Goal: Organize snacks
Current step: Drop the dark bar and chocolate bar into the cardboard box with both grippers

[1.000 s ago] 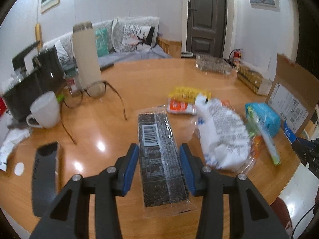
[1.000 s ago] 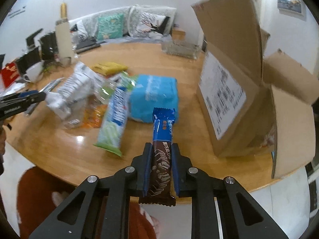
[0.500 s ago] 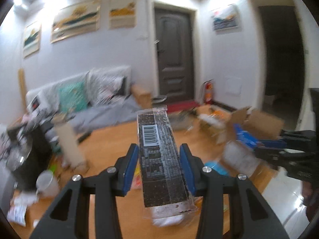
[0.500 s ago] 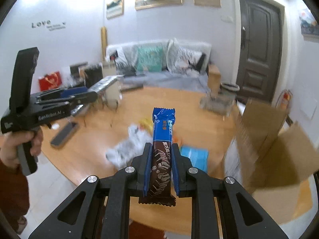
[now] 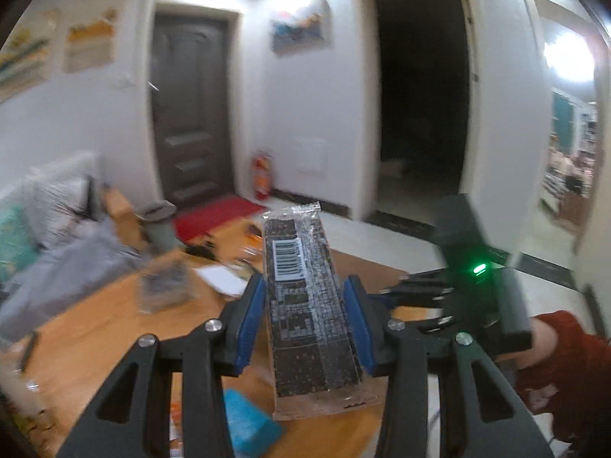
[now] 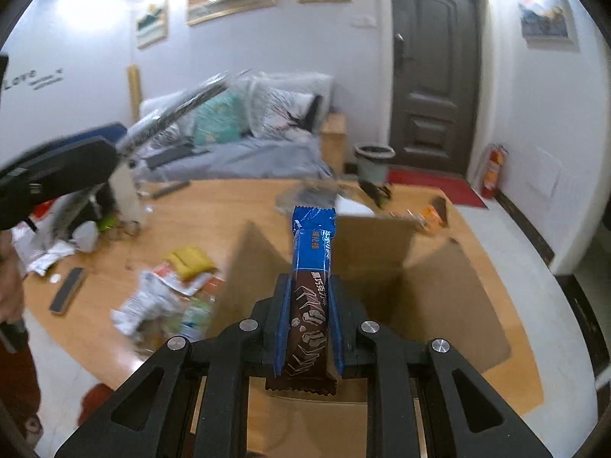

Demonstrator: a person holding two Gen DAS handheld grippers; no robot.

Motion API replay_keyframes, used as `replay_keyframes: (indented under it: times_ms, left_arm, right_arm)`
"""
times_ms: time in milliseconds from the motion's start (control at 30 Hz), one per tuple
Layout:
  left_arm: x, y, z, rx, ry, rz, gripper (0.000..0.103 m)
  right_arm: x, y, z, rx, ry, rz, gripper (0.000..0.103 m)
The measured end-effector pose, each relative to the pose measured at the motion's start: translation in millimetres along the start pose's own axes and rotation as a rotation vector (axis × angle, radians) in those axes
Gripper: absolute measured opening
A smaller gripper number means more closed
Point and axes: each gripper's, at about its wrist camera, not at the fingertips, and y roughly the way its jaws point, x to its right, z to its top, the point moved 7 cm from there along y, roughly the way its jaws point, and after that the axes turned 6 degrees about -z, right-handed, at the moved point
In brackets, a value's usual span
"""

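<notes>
My left gripper (image 5: 303, 318) is shut on a long dark sesame bar in clear wrap (image 5: 305, 305) with a barcode label, held high above the table. My right gripper (image 6: 307, 318) is shut on a blue and brown chocolate bar (image 6: 311, 278), held over the open cardboard box (image 6: 382, 263). The other gripper shows in each view: the right one at the right of the left wrist view (image 5: 469, 294), the left one with its bar at the upper left of the right wrist view (image 6: 57, 175). Several loose snack packets (image 6: 168, 286) lie on the table left of the box.
The round wooden table (image 6: 214, 210) also holds a blue packet (image 5: 248, 423), a clear container (image 5: 164, 286), a phone (image 6: 67, 295), a mug (image 6: 86, 234) and a tall bottle (image 6: 126, 198). A sofa (image 6: 236, 141) and a dark door (image 6: 433, 76) stand behind.
Both grippers have risen from the table with their bars. The right one now hangs over the open box. The left one has swung right, towards the door side.
</notes>
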Motion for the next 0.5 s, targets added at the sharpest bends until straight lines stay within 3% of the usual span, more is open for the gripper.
replay_keyframes:
  times_ms: [200, 367, 433, 500]
  left_arm:
    - [-1, 69, -8, -0.173, 0.027, -0.006, 0.04]
    - [3, 98, -16, -0.246, -0.02, -0.035, 0.04]
    - [0, 104, -22, -0.264, -0.02, -0.016, 0.049]
    - [-10, 106, -21, -0.251, -0.022, 0.003, 0.076]
  right_arm:
    - [33, 34, -21, -0.113, 0.025, 0.035, 0.014]
    - [46, 53, -33, -0.176, 0.029, 0.038, 0.015]
    - [48, 56, -36, -0.191, 0.028, 0.04, 0.016]
    - [48, 57, -38, -0.209, 0.026, 0.036, 0.039]
